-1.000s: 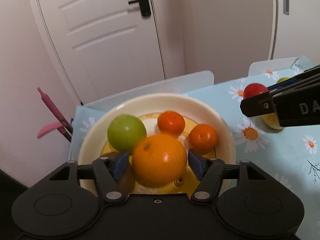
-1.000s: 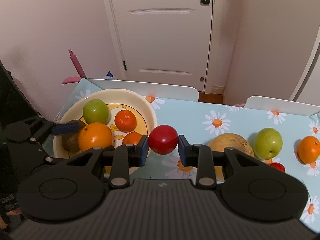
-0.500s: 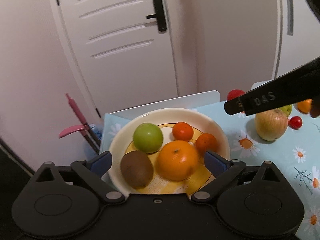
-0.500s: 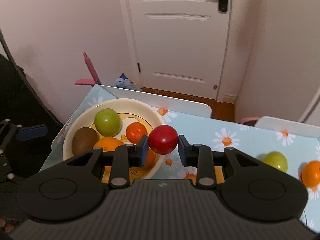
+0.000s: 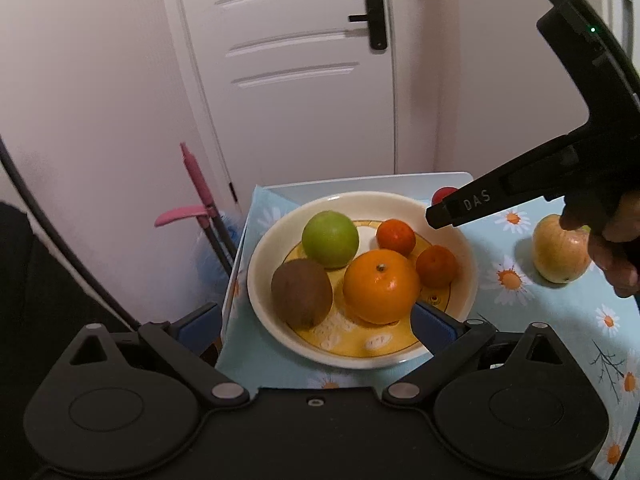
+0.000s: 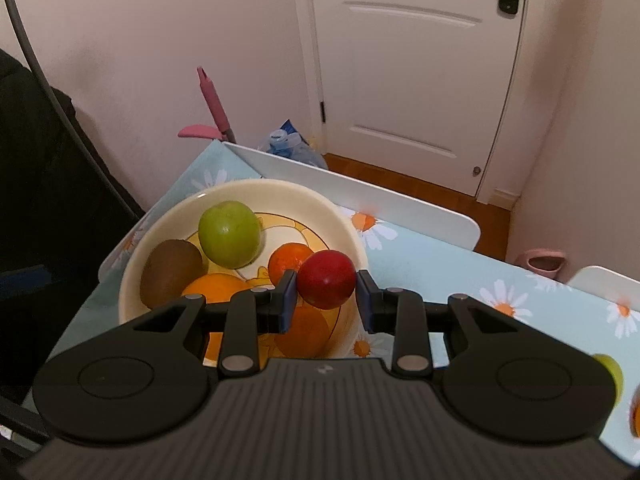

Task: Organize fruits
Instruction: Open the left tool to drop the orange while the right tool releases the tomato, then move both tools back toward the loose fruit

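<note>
Between the blue pads of the right gripper [image 6: 326,298], a small red fruit [image 6: 326,279] is gripped firmly and held above the near rim of the cream bowl [image 6: 340,216]. Inside the bowl are seen a green apple [image 5: 330,239], a kiwi [image 5: 302,293], a large orange [image 5: 381,286] and two tangerines [image 5: 395,237]. Nothing is held by the left gripper [image 5: 316,326], whose jaws are spread wide. Beside the bowl, a yellowish apple [image 5: 560,249] is left on the daisy-print tablecloth [image 5: 560,320].

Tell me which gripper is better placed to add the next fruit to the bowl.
Right. The right gripper already holds the red fruit over the bowl; the left gripper is open and empty.
</note>
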